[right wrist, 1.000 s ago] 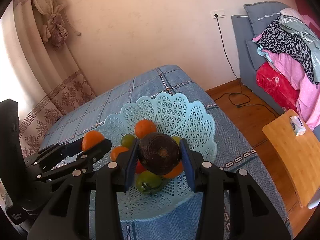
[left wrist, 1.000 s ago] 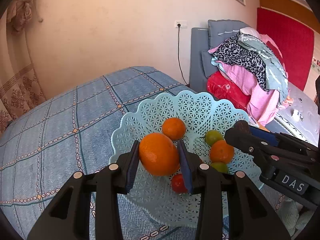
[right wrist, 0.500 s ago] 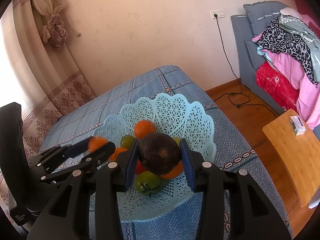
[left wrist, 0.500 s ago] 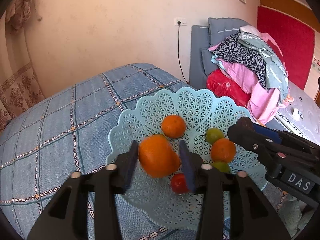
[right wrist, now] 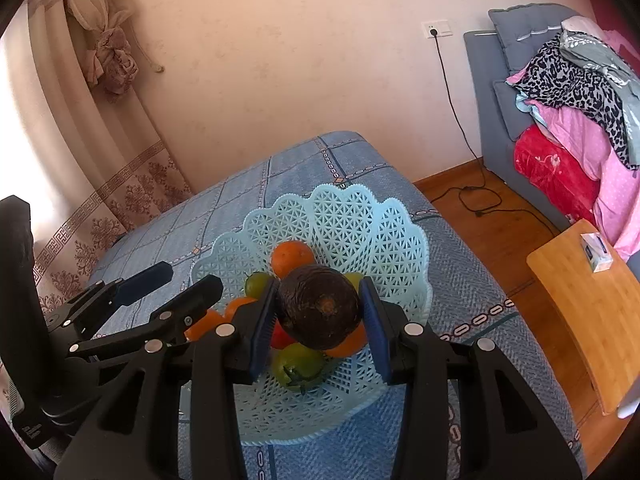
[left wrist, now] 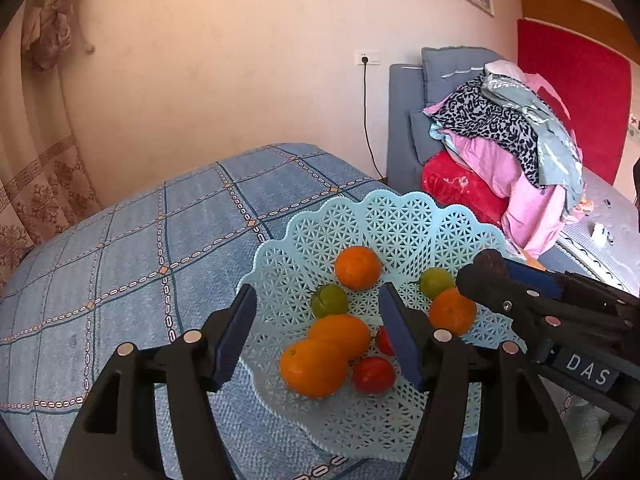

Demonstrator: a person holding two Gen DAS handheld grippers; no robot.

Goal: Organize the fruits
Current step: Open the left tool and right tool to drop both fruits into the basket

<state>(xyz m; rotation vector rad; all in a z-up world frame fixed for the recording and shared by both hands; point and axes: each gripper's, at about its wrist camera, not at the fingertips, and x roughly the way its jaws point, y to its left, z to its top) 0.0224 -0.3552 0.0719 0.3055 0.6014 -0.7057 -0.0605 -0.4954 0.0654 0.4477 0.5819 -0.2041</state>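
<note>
A light blue lattice basket [left wrist: 404, 220] [right wrist: 360, 216] sits on a blue checked tablecloth. It holds several oranges, green fruits and red tomatoes. My left gripper [left wrist: 316, 334] is open and empty above the basket's near rim; a large orange [left wrist: 314, 368] lies below it beside another orange [left wrist: 342, 334]. My right gripper [right wrist: 320, 316] is shut on a dark brown avocado [right wrist: 320, 312], held above the fruit pile. The left gripper [right wrist: 168, 290] shows in the right wrist view, the right gripper [left wrist: 504, 280] in the left wrist view.
The blue checked tablecloth [left wrist: 140, 260] stretches left of the basket. A grey sofa with piled clothes [left wrist: 500, 140] stands at the right. A wooden side table [right wrist: 588, 304] is right of the table. Curtains [right wrist: 100, 80] hang at the left.
My left gripper opened and let go of the large orange, which now lies in the basket. The right gripper still holds the avocado in about the same place.
</note>
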